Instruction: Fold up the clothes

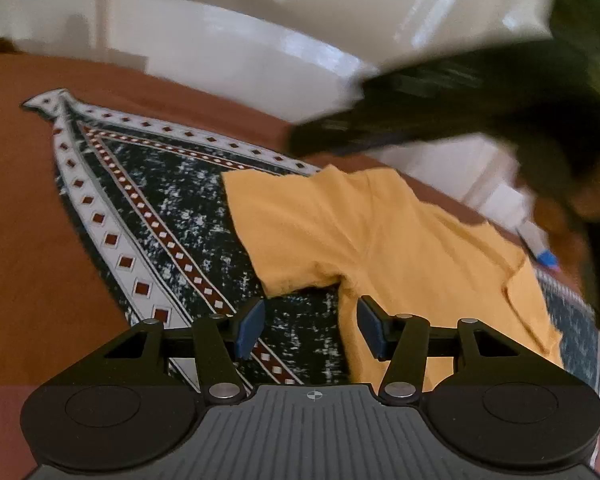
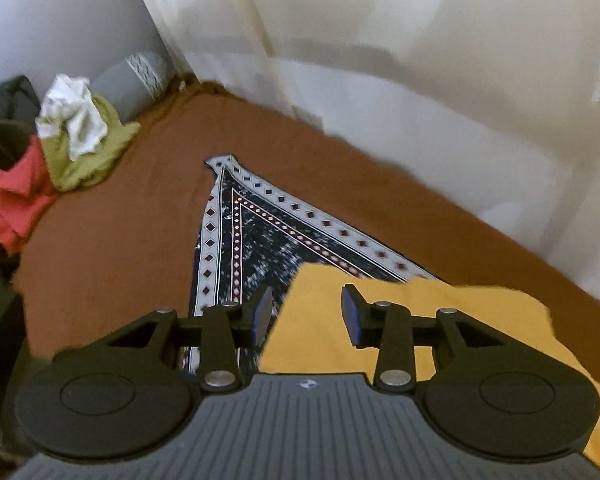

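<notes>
Where rug (image 1: 172, 216) ends, bare bedspread (image 1: 28, 216).

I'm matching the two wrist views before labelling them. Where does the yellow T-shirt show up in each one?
Left wrist: yellow T-shirt fills centre-right, one sleeve pointing left.
Right wrist: it lies low and right, partly behind the gripper.
Shared landmark: the patterned cloth under it, its pointed corner far away.

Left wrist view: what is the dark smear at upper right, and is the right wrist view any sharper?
Left wrist view: the smear is the other gripper, motion-blurred; the yellow T-shirt stays fairly sharp, with fisheye bending at the edges. Right wrist view: softer overall, the white wall smeared with glare.
</notes>
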Demonstrator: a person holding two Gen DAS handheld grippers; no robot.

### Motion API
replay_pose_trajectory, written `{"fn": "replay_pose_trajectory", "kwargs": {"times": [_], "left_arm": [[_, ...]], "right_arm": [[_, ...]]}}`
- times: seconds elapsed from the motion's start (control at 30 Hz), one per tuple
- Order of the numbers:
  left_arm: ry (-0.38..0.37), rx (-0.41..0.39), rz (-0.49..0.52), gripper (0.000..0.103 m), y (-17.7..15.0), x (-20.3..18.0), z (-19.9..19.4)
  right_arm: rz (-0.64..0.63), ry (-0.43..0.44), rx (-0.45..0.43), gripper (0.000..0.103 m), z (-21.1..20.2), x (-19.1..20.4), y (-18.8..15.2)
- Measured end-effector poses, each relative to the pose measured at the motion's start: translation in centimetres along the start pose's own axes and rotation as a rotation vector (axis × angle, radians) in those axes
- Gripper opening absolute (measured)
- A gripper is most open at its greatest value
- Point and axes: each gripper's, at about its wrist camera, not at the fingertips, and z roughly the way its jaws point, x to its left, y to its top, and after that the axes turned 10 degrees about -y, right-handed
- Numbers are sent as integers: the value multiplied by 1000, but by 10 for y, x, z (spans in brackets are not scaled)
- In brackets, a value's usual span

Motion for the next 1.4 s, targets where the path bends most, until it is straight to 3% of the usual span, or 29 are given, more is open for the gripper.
{"fn": "replay_pose_trajectory", "kwargs": {"times": [0.27, 0.53, 0.67, 0.8, 1.0, 1.13, 1.23, 1.4], "left_arm": [[-53, -14, -13, 67, -4, 15, 4], [-67, -33, -34, 68, -5, 19, 4], [-64, -45, -71, 68, -3, 20, 3], [-71, -59, -113, 68, 2, 18, 4], [-42, -97, -179, 72, 5, 12, 7], [-13, -120, -201, 72, 7, 14, 3], [4, -105, -168, 72, 7, 14, 5], [2, -65, -111, 72, 1, 11, 9]], "right_arm": [[-72, -40, 134, 44, 69, 25, 29], [-127, -80, 232, 41, 101, 31, 32], [-131, -76, 235, 7, 98, 26, 33], [-90, -53, 180, 2, 76, 15, 38], [2, -24, 95, 0, 43, -7, 46], [9, -22, 99, 0, 37, -11, 48], [-23, -16, 139, 4, 49, 2, 46], [-81, -45, 200, 25, 81, 25, 41]]}}
